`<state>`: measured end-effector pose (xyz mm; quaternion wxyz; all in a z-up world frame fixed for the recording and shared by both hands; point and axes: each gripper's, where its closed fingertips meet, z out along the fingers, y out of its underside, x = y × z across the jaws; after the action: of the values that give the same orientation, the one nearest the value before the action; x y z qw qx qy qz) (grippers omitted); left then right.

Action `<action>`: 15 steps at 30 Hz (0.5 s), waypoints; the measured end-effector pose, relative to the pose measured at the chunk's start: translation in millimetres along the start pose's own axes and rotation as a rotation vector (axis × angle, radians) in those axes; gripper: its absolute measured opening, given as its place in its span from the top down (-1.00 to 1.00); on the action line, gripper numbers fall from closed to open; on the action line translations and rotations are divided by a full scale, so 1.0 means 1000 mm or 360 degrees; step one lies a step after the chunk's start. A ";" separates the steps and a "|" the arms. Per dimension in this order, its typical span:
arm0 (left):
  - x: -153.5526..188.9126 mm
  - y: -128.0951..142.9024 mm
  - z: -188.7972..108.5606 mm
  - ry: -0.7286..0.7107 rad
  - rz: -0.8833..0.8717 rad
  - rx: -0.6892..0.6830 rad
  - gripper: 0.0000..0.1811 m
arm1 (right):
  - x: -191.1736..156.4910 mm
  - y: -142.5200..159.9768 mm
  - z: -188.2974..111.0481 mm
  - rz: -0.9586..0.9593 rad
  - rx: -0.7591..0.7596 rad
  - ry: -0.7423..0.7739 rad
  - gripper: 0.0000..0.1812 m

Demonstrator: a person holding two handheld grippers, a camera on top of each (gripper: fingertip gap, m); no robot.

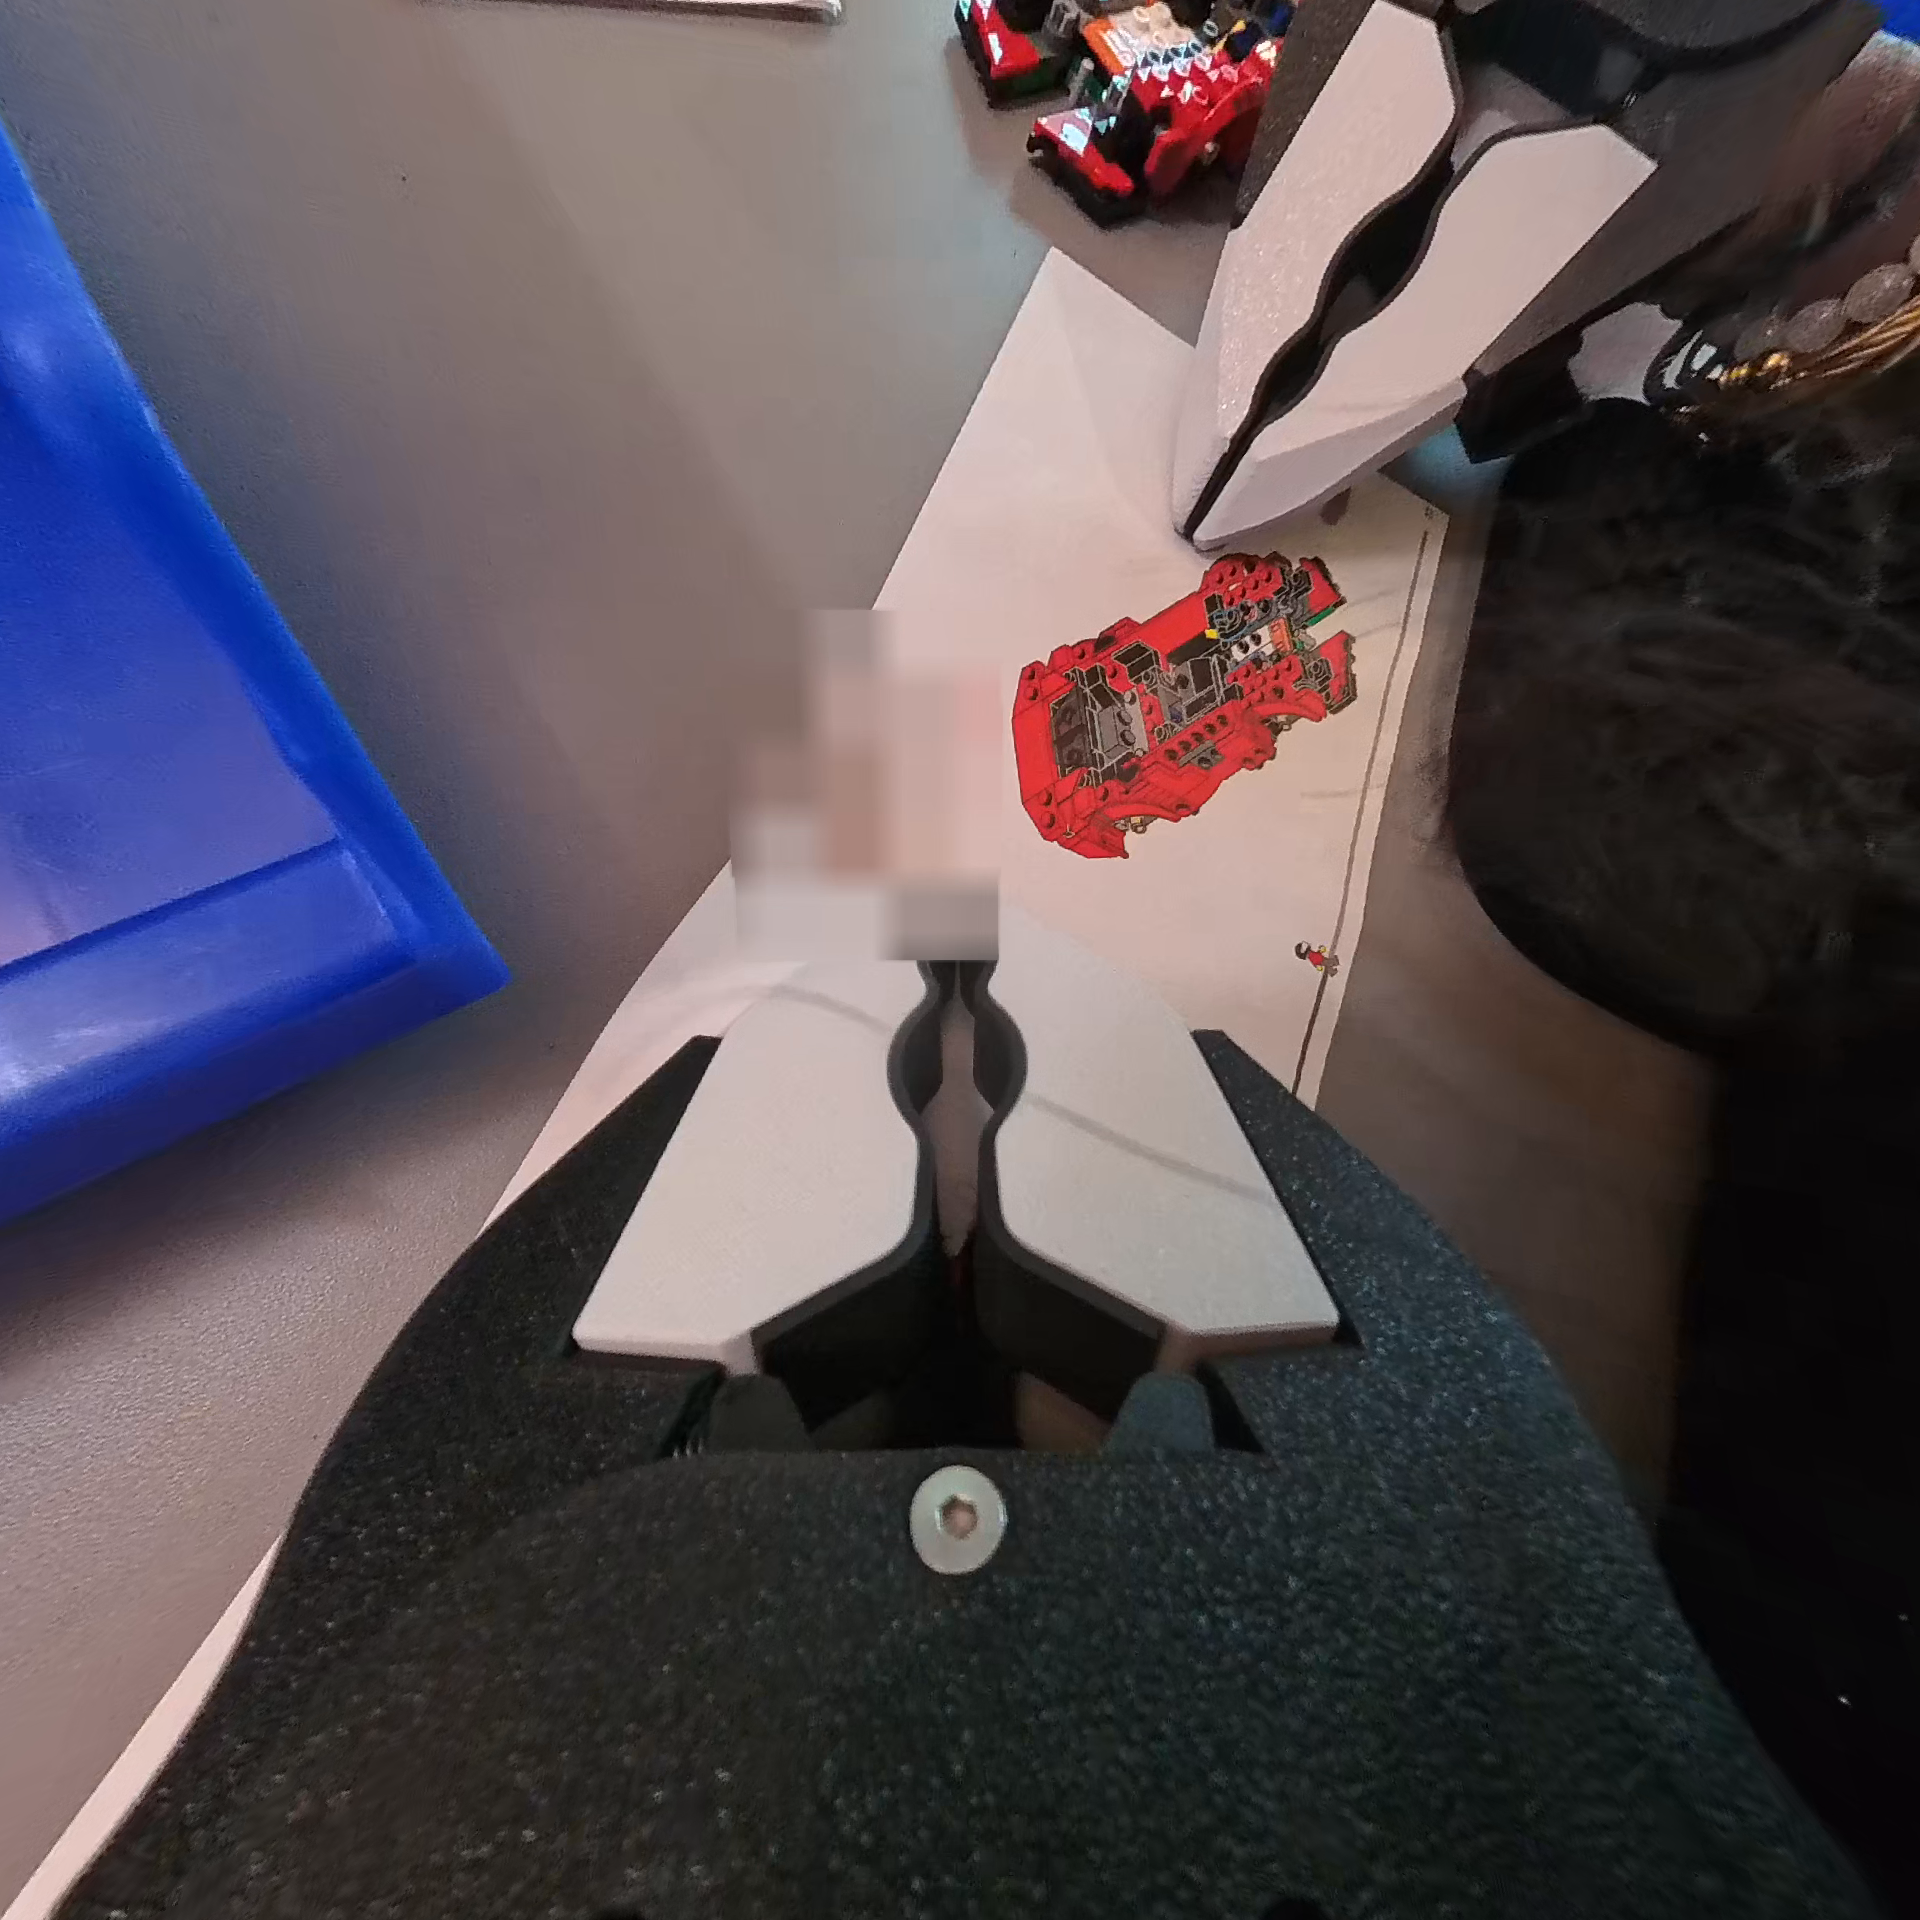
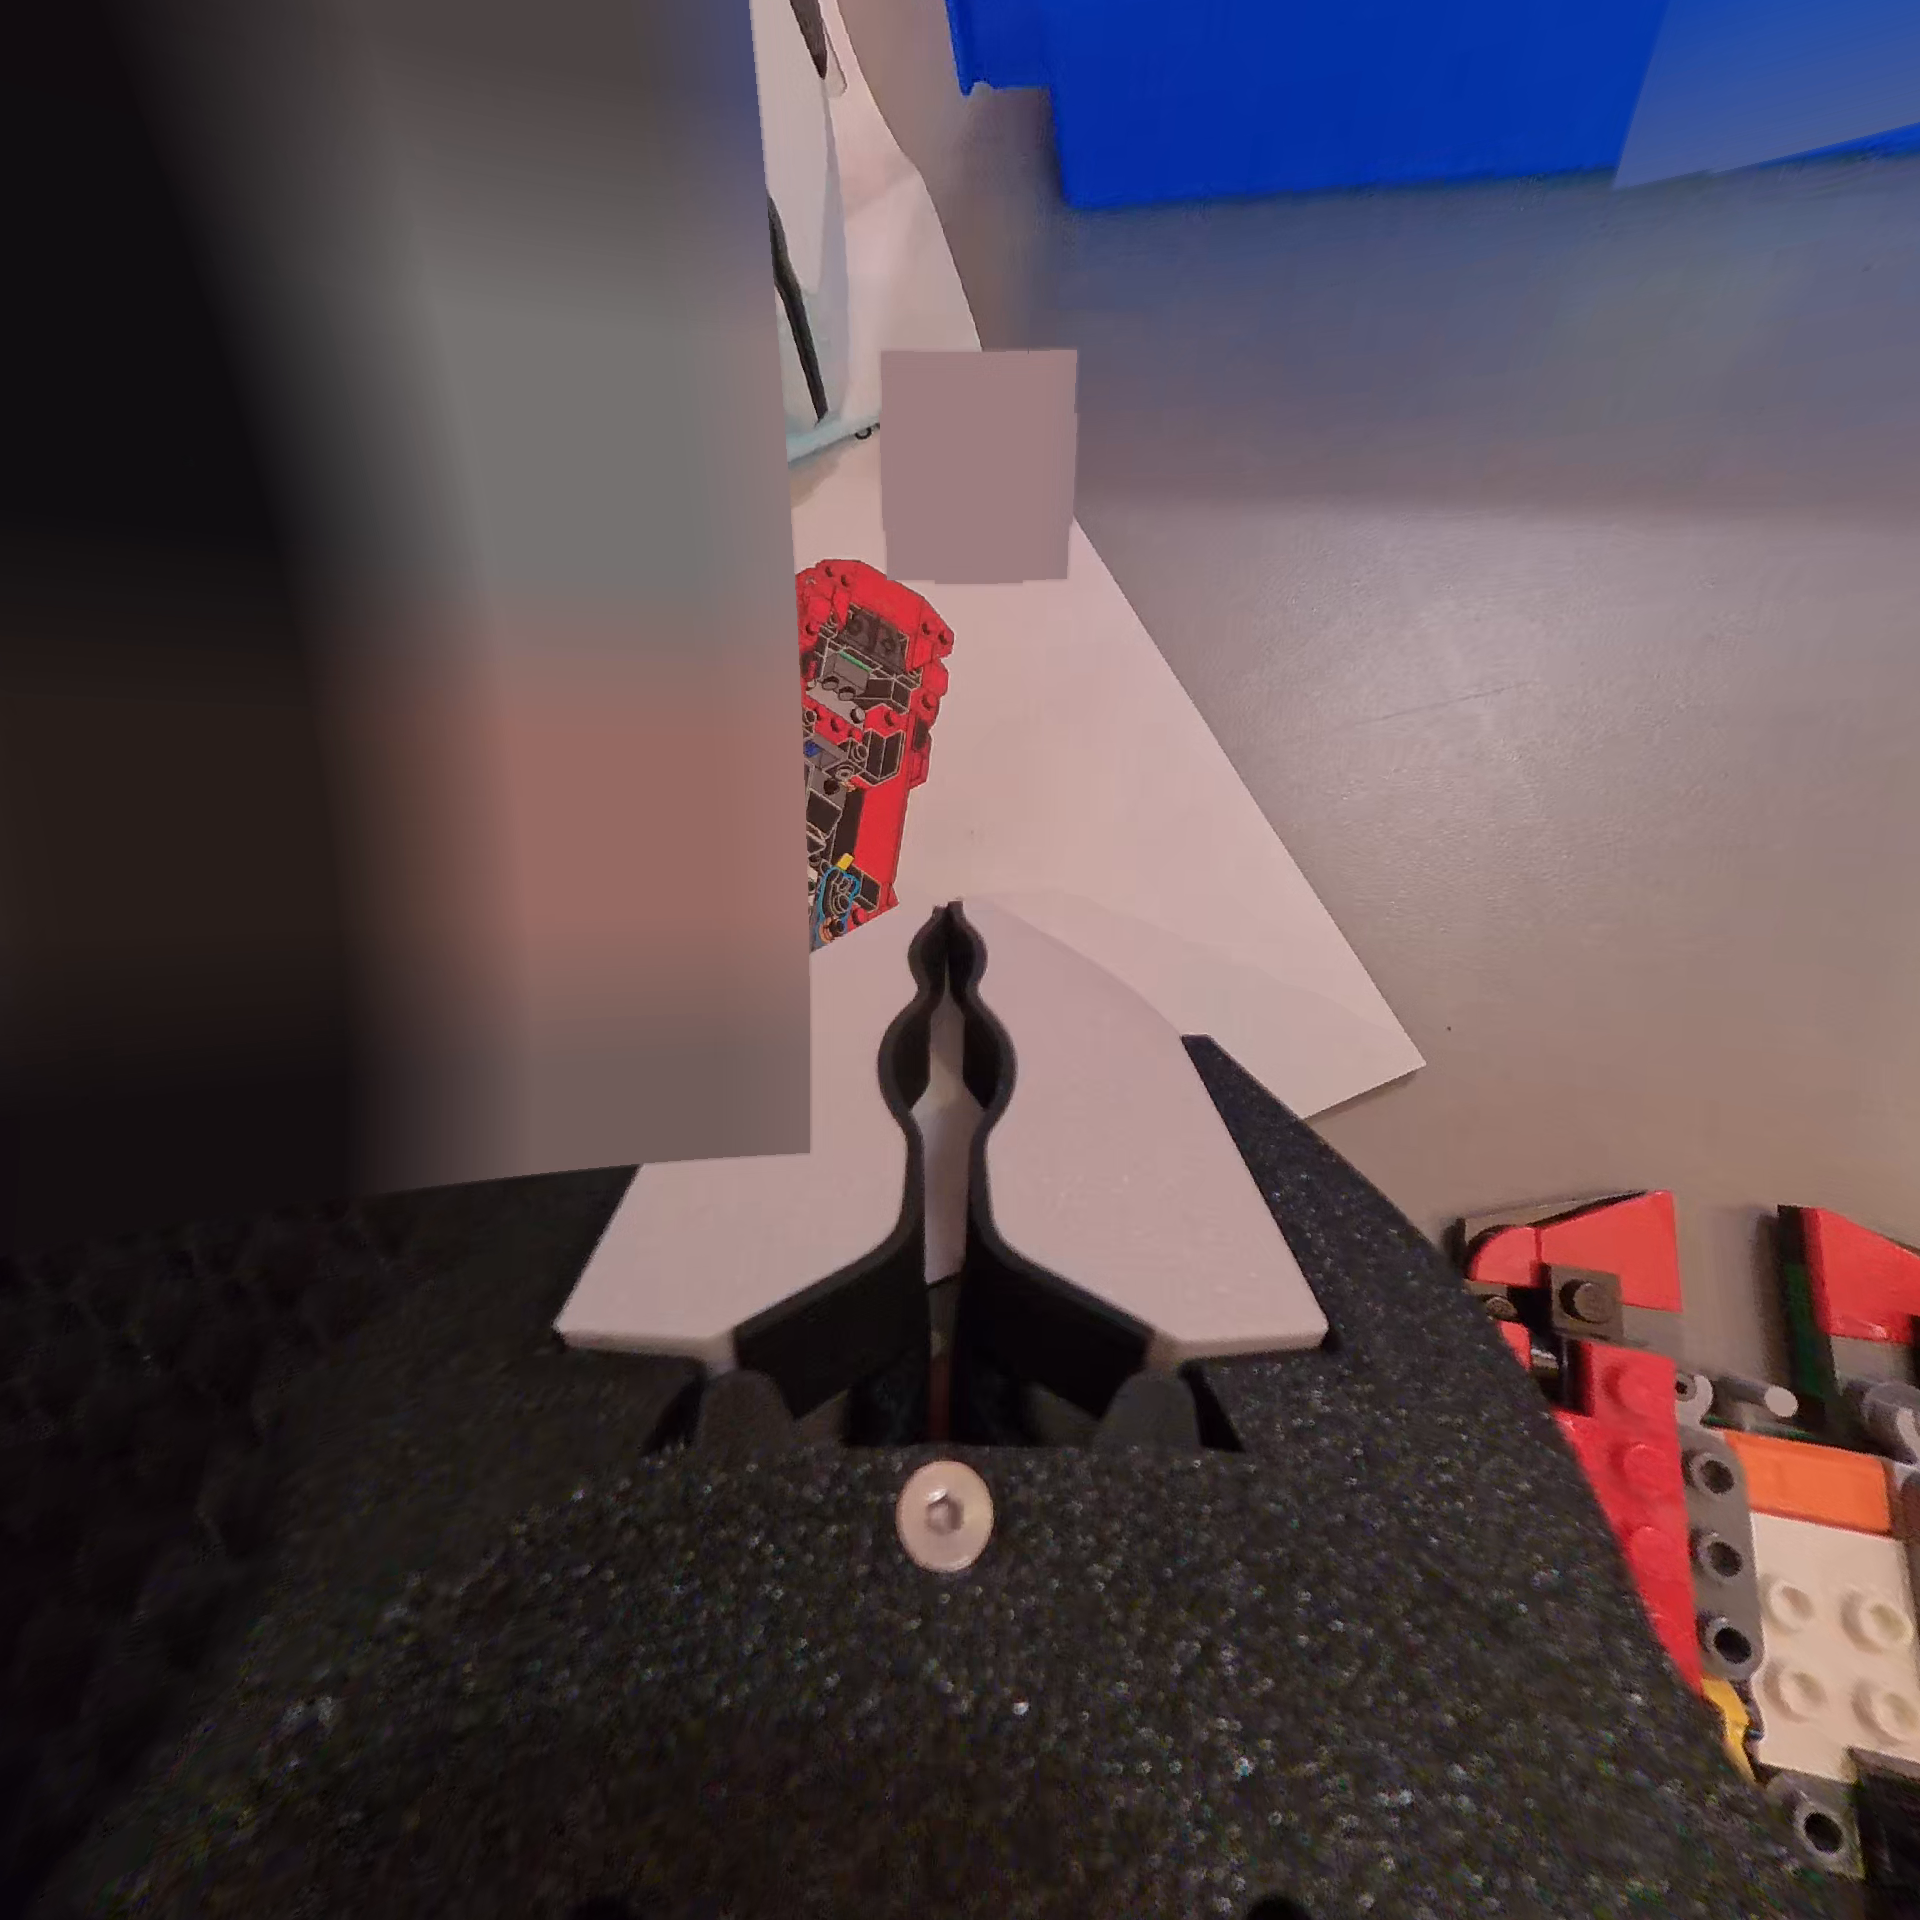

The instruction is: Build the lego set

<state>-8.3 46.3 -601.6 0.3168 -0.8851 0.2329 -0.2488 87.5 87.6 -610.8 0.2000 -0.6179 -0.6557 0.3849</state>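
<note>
Both grippers clenched over the instruction sheet point(image 1: 1226, 914)

Left gripper point(image 1: 956, 977) tips hidden by blur, apparently closed; right gripper point(image 2: 953, 914) closed, grasping nothing; red lego car point(image 2: 1704, 1507) beside it; blue bin point(image 1: 156, 727) left.

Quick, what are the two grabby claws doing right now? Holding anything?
Left gripper: closed, tips hidden by a blur patch; nothing seen held, over the white instruction sheet.
Right gripper: closed, empty, over the same sheet.

readable text: none | instruction sheet point(image 1: 1164, 499): only a printed picture of a red car point(image 1: 1184, 717), no legible words or numbers
</note>
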 end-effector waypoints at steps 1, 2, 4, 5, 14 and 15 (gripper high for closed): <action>0.000 0.000 0.000 0.0000 -0.0001 0.0000 1.00 | 0.000 0.000 0.000 0.0003 0.0000 -0.0002 1.00; 0.000 0.000 0.000 0.0001 -0.0001 0.0000 1.00 | 0.000 0.000 0.000 0.0004 0.0000 -0.0004 1.00; 0.000 0.000 0.000 0.0000 0.0000 0.0000 1.00 | 0.000 0.000 0.000 0.0004 0.0000 -0.0001 1.00; 0.000 0.000 0.000 0.0002 0.0001 0.0003 1.00 | 0.000 0.000 0.000 0.0004 0.0000 -0.0001 1.00; -0.001 -0.002 -0.002 0.0003 -0.0023 0.0031 1.00 | 0.000 0.000 0.000 0.0038 0.0002 -0.0025 1.00; -0.001 -0.001 -0.001 -0.0005 -0.0019 0.0022 1.00 | 0.000 0.000 0.000 0.0042 0.0003 -0.0026 1.00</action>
<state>-9.6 47.1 -600.2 0.3219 -0.8847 0.2254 -0.2508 87.6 87.8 -610.3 0.1901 -0.6234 -0.6487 0.3930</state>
